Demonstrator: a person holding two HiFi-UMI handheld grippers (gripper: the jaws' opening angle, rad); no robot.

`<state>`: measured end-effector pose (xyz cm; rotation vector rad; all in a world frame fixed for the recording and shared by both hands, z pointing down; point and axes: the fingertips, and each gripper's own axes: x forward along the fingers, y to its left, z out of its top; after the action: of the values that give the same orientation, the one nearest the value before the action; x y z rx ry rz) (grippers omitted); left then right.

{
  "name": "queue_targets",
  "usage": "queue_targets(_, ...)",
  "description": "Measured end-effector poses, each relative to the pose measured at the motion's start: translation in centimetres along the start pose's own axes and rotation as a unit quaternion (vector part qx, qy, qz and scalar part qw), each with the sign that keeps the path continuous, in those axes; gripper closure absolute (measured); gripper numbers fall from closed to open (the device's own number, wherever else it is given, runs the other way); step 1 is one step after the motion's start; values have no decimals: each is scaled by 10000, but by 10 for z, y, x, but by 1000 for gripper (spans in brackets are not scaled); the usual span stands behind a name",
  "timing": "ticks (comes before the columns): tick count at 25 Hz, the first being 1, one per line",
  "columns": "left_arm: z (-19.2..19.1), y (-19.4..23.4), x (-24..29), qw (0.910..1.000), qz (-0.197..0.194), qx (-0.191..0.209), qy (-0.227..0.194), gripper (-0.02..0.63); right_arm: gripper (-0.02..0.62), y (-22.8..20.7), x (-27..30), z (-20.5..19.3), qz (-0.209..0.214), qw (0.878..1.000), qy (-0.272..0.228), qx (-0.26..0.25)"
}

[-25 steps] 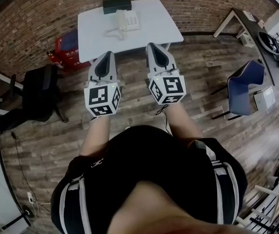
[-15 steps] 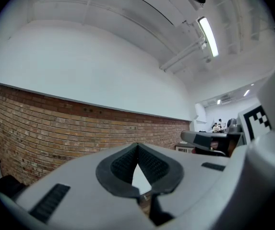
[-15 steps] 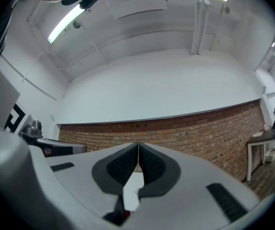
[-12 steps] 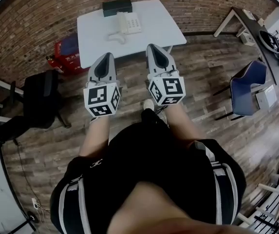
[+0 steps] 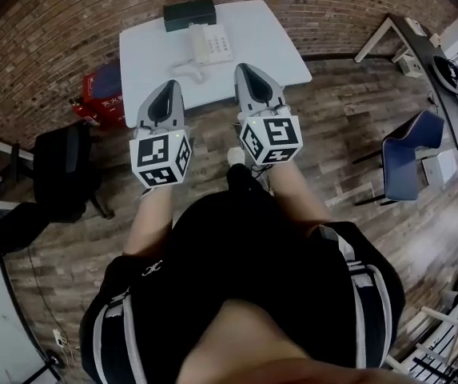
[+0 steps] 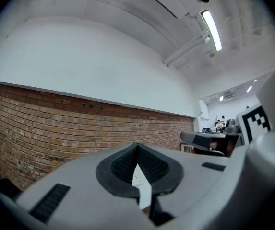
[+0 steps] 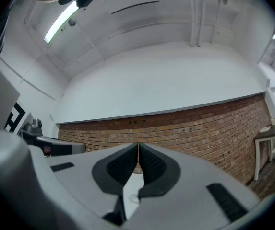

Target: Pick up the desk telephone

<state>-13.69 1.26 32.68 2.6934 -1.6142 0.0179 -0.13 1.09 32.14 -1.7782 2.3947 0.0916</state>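
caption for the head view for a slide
Left gripper and right gripper, both shut, point toward a white table bearing a phone.

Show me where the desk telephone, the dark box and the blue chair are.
desk telephone point(image 5: 212, 43): head view, on its keypad body.
dark box point(image 5: 189, 13): head view, on its top face.
blue chair point(image 5: 409, 146): head view, on its blue shell.

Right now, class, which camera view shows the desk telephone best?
The head view: the whole desk telephone lies on the white table, seen from above. The left gripper view and right gripper view show only a white sliver behind their shut jaws, too little to identify.
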Motion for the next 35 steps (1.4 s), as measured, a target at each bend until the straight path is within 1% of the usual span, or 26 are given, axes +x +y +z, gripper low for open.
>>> queue_targets(5,-8,12,57,10000,71,-1,34,604,595,-33,52,-18,83,9999,62,4)
queue_targets(10,-19,27,116,9993,252,-140,247,604,595,-69,101,-36,134,9996,208,138)
queue_targets(14,-21,34,165,9987,319,-144,375,604,595,-97,135,-43,166,9993,267,194)
queue_targets(19,-21,38,223,9977,388,-134,540,604,595,-132,178,-61,305,9977,536,263)
queue_targets(22,-20,40,252,9968,455,-202,625,604,595,-152,202,-70,409,9963,695,306)
queue_targets(25,-23,46,278,9955,563,-241,726,604,595,-169,227,-82,479,9946,828,414)
queue_targets(30,-34,57,304,9922,782,-348,907,604,595,-180,259,-102,736,9907,1050,460)
queue_targets(33,-42,60,317,9915,788,-346,978,604,595,-188,275,-116,789,9882,1200,527)
queue_targets(35,-49,65,325,9908,771,-347,1053,604,595,-188,285,-124,895,9856,1298,608)
